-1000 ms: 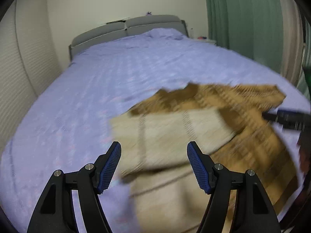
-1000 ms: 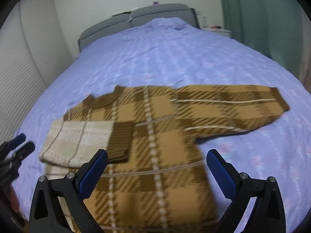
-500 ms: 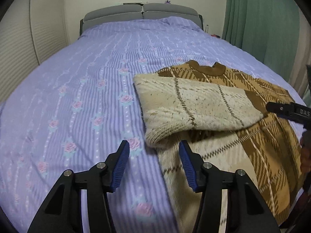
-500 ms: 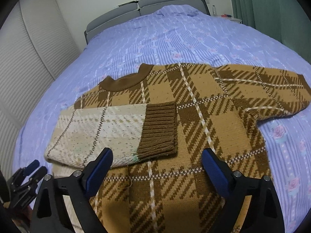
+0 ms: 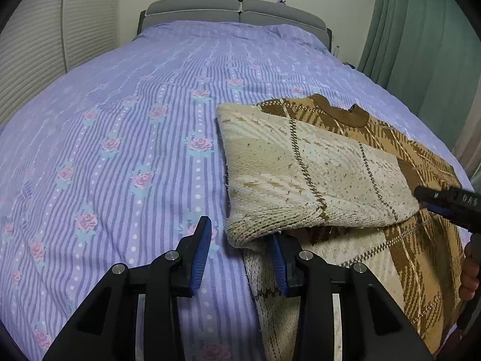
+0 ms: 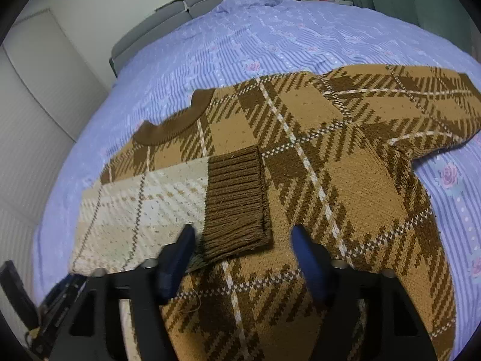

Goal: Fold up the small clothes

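A brown plaid sweater [image 6: 345,186] lies flat on the bed, neck toward the headboard. Its left sleeve [image 6: 144,210] is folded across the chest, cream inside out, with the ribbed brown cuff [image 6: 237,204] near the middle. The other sleeve [image 6: 421,102] lies spread out to the right. My right gripper [image 6: 243,258] is open, low over the sweater, straddling the cuff's near edge. My left gripper [image 5: 239,258] is open at the sweater's left edge, its right finger under the folded sleeve [image 5: 300,174] corner. The right gripper's tip [image 5: 448,201] shows at the far right of the left wrist view.
The bed has a lilac striped cover with roses [image 5: 135,138] and a grey headboard [image 5: 231,12]. Green curtains [image 5: 421,45] hang on the right, a white slatted wall [image 5: 39,42] on the left. The left gripper [image 6: 45,300] shows at the lower left of the right wrist view.
Both grippers have moved in lower and closer to the sweater. The left gripper has narrowed and reached the folded sleeve's corner; the right has come down over the cuff.
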